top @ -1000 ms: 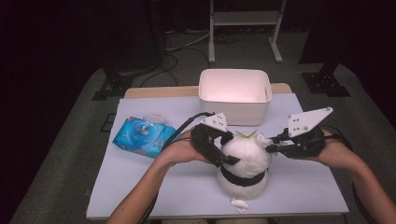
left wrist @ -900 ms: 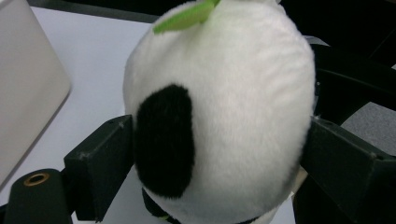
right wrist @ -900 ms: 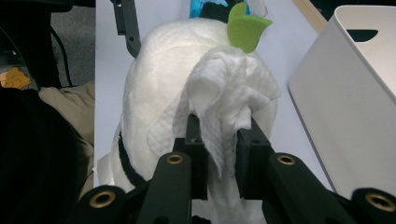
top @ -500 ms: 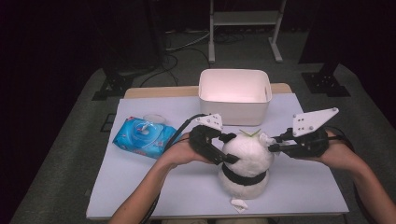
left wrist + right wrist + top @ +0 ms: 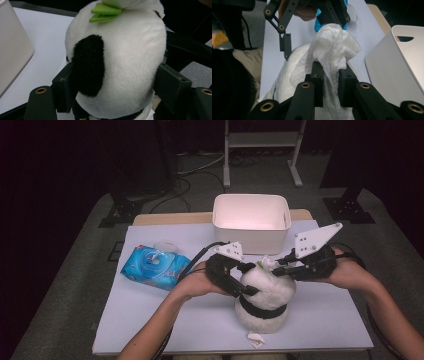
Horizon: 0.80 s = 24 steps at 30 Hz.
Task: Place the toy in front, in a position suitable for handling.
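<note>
Now the plush panda (image 5: 264, 296) stands upright near the front of the white table (image 5: 150, 320); the left gripper (image 5: 239, 279) clamps its head from both sides, its jaws having just closed in; the right gripper (image 5: 274, 266) pinches a crumpled white wipe (image 5: 334, 50) above the head; a blue wipes pack (image 5: 152, 266) lies to the left, its print too blurred to read; a white bin (image 5: 251, 219) sits behind; dark floor, cables and a metal stand surround the table.
</note>
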Motion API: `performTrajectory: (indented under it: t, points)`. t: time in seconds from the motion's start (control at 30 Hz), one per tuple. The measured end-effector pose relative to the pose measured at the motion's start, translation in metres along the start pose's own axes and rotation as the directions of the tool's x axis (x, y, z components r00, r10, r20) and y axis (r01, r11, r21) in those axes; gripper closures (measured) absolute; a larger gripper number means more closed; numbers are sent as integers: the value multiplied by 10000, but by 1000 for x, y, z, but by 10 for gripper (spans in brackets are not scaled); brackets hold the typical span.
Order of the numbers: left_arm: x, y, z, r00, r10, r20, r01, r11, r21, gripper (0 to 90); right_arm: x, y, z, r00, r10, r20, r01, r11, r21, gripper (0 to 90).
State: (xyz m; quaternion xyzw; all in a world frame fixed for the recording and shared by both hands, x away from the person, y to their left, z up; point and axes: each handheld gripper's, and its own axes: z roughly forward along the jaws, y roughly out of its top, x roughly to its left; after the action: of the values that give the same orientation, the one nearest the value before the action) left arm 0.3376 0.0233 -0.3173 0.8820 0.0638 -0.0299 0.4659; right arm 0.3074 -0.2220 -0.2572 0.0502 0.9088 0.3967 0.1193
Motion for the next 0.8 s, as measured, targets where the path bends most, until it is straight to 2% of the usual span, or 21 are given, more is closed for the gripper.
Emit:
performTrajectory:
  t: [0.23, 0.3, 0.47, 0.5, 0.67, 0.73, 0.8]
  points:
    - [3, -7, 3, 9999, -13, 100, 16, 9997, -250, 193, 0, -8, -5, 9998, 170, 100, -173, 9994, 302, 767]
    - [3, -9, 6, 9998, -36, 175, 38, 9999, -140, 178, 1, -13, -8, 9996, 278, 71, -281, 9991, 328, 768]
    - [6, -15, 18, 9986, -288, 440, 287, 9996, 22, 113, 2, -23, -10, 9986, 522, -3, -522, 9984, 197, 770]
    - [8, -18, 23, 9962, -541, 675, 551, 9984, -122, 114, 2, -25, -10, 9981, 608, -14, -608, 9980, 149, 770]
    - [12, -19, 21, 9954, -573, 772, 612, 9970, -482, 271, 1, -24, -11, 9983, 544, 192, -543, 9985, -34, 769]
    - [12, -17, 16, 9955, -587, 738, 629, 9965, -557, 297, 0, -23, -11, 9983, 541, 209, -539, 9985, -121, 769]
    - [11, -12, 5, 9976, -529, 453, 555, 9968, -568, 298, 0, -15, -12, 9984, 382, 408, -367, 9987, -355, 769]
